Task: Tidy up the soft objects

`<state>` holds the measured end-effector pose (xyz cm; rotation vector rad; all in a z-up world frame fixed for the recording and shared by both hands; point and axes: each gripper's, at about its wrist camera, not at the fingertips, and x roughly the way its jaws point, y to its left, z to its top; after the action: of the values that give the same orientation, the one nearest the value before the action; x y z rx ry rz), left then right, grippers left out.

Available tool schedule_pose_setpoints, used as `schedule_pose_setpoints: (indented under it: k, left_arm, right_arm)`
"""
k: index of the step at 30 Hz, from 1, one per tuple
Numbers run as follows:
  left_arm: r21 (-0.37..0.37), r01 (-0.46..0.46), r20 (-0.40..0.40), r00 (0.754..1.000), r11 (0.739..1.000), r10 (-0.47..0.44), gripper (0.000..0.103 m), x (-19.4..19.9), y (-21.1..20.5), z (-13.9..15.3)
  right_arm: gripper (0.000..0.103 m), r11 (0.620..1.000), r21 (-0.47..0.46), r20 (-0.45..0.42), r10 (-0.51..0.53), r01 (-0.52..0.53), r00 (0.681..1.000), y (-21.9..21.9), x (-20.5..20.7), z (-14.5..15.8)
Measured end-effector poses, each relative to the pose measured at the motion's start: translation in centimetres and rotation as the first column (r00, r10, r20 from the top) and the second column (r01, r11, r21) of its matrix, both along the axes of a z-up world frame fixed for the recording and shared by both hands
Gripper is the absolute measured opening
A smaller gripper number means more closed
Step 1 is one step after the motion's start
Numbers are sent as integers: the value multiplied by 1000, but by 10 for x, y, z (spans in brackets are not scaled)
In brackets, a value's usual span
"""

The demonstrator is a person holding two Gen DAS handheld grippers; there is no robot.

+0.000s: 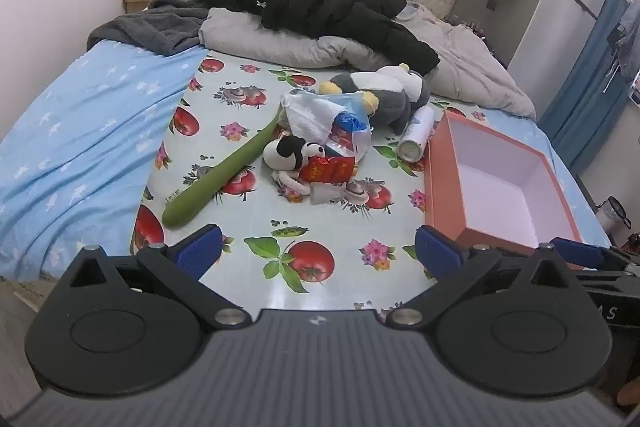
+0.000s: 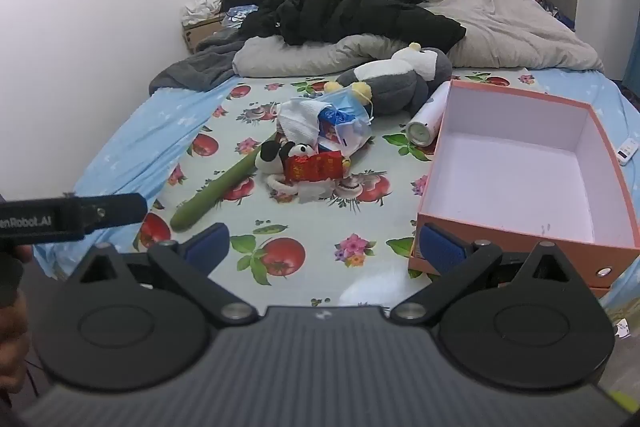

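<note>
Left gripper (image 1: 318, 253): fingers spread wide, nothing between them, held above the near edge of the bed (image 1: 92, 115).
Right gripper (image 2: 326, 247): fingers spread wide, nothing between them; its right finger (image 2: 442, 247) overlaps the near corner of the box, contact cannot be told.
Right view only: the side of the left gripper as a dark bar at the left edge; a white remote (image 2: 627, 151) on the sheet just beyond the box.
Left view only: blue curtain (image 1: 592, 67) at far right; a blue finger of the right gripper at the lower right edge.
Box (image 2: 516, 227): orange outside, white inside, lid off, nothing inside; sits on the right side of the bed.
Soft objects: heaped mid-bed on the fruit-print cloth (image 1: 312, 259), left of the box.
Penguin toy (image 2: 396, 83): grey and white, lying on its side at the far end of the heap.
Panda toy (image 2: 276, 153): black and white, a red packet (image 2: 316, 167) lying against it.
Face masks (image 2: 344, 119): blue and white, crumpled in the heap.
Green stick (image 1: 220, 175): long, cucumber-like, lying diagonally left of the panda toy.
Spray can (image 2: 426, 121): white, lying between the penguin toy and the box.
</note>
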<state>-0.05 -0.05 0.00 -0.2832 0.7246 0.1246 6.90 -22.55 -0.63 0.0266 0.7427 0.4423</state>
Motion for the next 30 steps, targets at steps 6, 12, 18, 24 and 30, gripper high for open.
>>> schedule_pose_setpoints:
  k: [6, 12, 18, 24, 30]
  left_arm:
    - [5, -6, -5, 1000, 1000, 6, 103, 0, 1, 0]
    - [10, 4, -13, 1000, 1000, -4, 103, 2, -3, 0]
    - [10, 3, -12, 1000, 1000, -3, 103, 2, -3, -3]
    - [11, 3, -10, 1000, 1000, -3, 103, 4, -3, 0]
    - [10, 4, -8, 1000, 1000, -4, 103, 4, -3, 0]
  right_arm:
    - [103, 1000, -9, 0, -5, 5, 1000, 2, -2, 0]
    - [103, 1000, 0, -11, 1, -1, 1000, 3, -4, -2]
    - [103, 1000, -1, -13, 2, -2, 1000, 4, -1, -2]
    - [103, 1000, 0, -15, 2, -2, 1000, 4, 0, -2]
    - [103, 1000, -1, -10, 5, -5, 1000, 4, 0, -2]
